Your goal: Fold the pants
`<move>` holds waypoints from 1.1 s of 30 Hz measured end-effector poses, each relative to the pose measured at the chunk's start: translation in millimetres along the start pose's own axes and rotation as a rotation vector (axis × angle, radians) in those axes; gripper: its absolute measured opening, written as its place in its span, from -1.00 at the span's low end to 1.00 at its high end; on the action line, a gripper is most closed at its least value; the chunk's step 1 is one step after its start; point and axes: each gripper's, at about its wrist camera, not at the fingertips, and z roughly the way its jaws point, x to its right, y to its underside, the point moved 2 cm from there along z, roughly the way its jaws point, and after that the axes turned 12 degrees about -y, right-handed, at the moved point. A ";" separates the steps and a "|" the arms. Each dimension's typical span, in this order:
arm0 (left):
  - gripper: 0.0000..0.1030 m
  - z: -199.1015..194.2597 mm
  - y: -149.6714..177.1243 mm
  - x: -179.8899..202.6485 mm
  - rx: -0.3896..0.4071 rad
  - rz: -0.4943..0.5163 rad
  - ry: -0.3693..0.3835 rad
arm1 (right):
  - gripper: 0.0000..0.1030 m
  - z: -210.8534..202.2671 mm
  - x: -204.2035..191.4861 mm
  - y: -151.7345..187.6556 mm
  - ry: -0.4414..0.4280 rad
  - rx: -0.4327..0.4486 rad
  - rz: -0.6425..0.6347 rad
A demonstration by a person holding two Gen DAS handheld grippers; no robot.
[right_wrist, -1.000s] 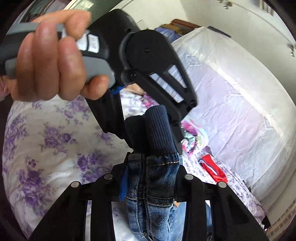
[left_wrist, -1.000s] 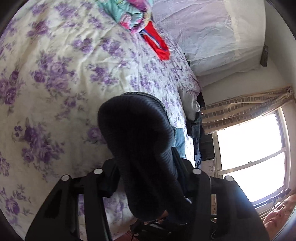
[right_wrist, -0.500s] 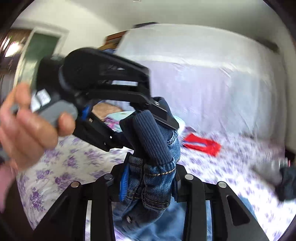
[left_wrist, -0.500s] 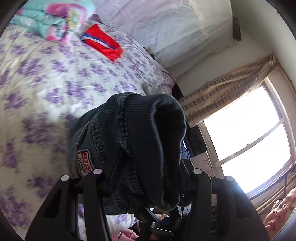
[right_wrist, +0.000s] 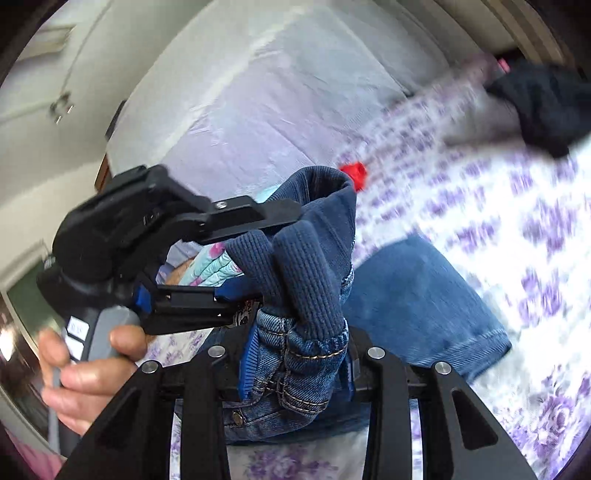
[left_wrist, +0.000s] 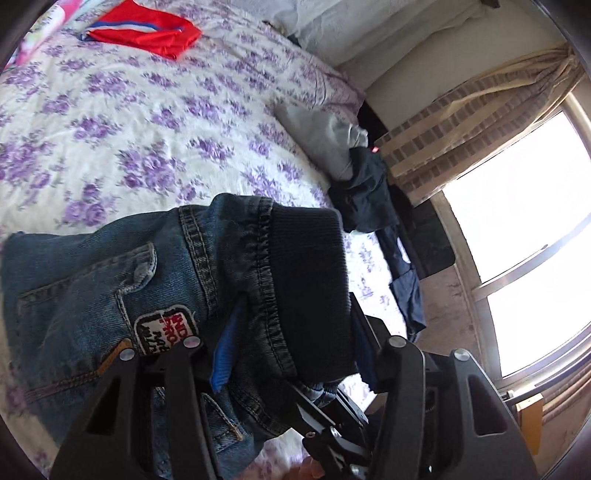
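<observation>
The pants are small blue jeans with a dark ribbed knit waistband and a sewn patch. My left gripper is shut on the waistband and holds it above the bed. My right gripper is shut on the waistband too, right next to the left gripper, which shows in the right wrist view with the person's hand on its handle. A jeans leg hangs down onto the floral bedspread.
A red garment lies at the far end of the bed. A grey cloth and dark clothes lie at the bed's edge by the curtain and window. A folded pastel blanket lies behind the left gripper.
Both grippers have swung round with the waistband still held. The views turned toward the bed's window side, and the jeans front with the patch now shows in the left wrist view.
</observation>
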 end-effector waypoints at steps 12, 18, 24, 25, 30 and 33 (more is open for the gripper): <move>0.55 -4.9 9.4 33.7 0.077 0.145 -0.033 | 0.13 -7.0 42.3 -1.4 -0.044 -0.007 0.189; 0.81 -78.1 19.5 -0.9 0.322 0.164 -0.223 | 0.31 -60.9 16.4 -18.9 0.148 0.127 -0.040; 0.81 -94.3 45.3 -69.3 0.305 0.001 -0.254 | 0.31 -28.4 5.0 -32.8 0.118 0.026 -0.131; 0.81 -94.0 51.1 -76.9 0.300 -0.017 -0.270 | 0.31 -18.1 4.2 -34.0 0.127 -0.011 -0.146; 0.81 -77.5 82.7 -94.2 0.245 -0.035 -0.304 | -0.46 13.8 -0.8 -28.3 0.278 -0.106 -0.302; 0.81 -67.7 93.7 -93.2 0.224 -0.012 -0.319 | -0.67 13.8 -12.5 -32.9 0.328 -0.139 -0.397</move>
